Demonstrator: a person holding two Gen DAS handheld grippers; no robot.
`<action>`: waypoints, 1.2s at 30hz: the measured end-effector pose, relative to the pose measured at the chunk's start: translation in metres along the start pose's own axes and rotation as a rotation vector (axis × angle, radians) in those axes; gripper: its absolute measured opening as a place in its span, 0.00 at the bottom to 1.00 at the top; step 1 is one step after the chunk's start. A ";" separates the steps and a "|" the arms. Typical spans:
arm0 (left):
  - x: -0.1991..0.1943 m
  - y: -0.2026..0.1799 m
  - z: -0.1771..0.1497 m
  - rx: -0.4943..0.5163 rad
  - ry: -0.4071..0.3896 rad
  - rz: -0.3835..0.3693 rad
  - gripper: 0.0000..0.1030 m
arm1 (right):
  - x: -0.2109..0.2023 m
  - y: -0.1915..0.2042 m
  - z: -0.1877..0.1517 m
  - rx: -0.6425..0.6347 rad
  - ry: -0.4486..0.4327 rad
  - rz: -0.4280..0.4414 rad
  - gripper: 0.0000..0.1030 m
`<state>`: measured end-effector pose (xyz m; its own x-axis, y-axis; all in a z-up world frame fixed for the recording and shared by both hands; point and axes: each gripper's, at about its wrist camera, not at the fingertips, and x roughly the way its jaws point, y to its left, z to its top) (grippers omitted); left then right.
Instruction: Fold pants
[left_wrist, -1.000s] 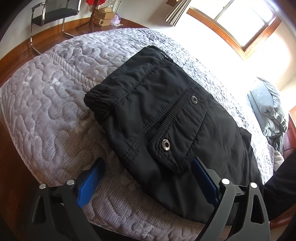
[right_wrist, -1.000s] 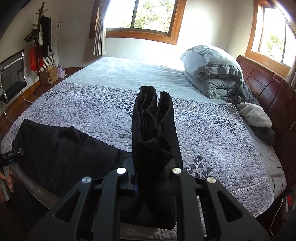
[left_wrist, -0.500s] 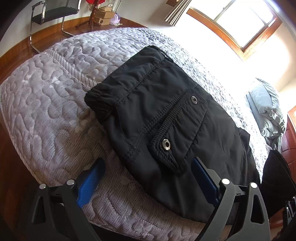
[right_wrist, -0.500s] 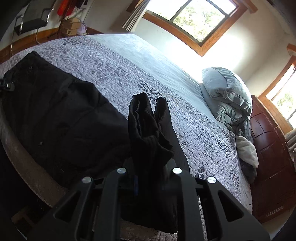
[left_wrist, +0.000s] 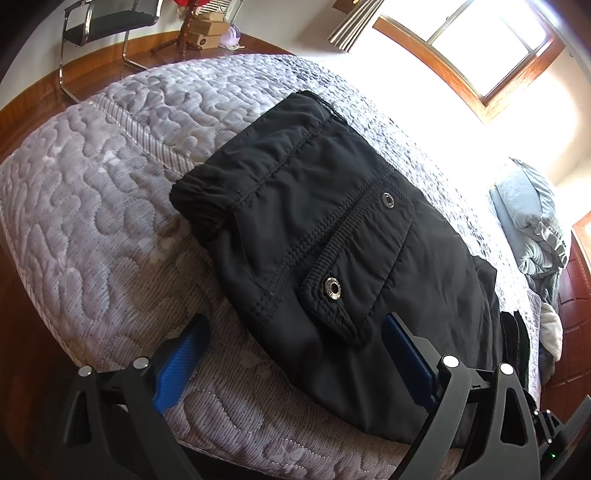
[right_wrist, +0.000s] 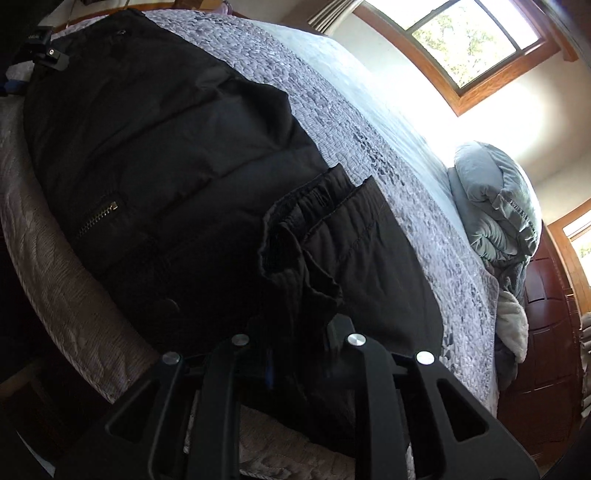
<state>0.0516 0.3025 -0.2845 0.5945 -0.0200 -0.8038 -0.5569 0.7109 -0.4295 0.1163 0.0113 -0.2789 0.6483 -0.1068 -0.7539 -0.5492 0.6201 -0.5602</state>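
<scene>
Risk is early release; right gripper is opening with the pants cuffs between its jaws, so they may slide off the bed; left gripper stands wide, holding nothing.

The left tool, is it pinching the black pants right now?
No, the left tool is wide open, with its blue fingers spread apart above the black pants and the quilt.

The left tongs have black skeletal arms with triangular cut-outs, silver round screw heads at the pivots, and ribbed blue pads at seven and four o'clock. The right tongs show the same black frame, four silver screws in a row, and a blue sliver between.
</scene>
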 end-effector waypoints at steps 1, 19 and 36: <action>0.000 0.000 0.000 -0.001 0.001 0.000 0.92 | 0.002 -0.002 0.000 0.016 0.000 0.035 0.25; 0.000 0.005 0.000 -0.016 0.004 -0.036 0.93 | 0.037 -0.110 0.050 0.526 0.138 0.418 0.67; -0.005 0.014 0.001 -0.032 0.004 -0.090 0.93 | 0.041 -0.094 0.053 0.563 0.181 0.510 0.02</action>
<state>0.0411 0.3134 -0.2860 0.6405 -0.0854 -0.7632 -0.5198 0.6833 -0.5127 0.2226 -0.0104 -0.2393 0.2651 0.2020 -0.9428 -0.3746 0.9226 0.0924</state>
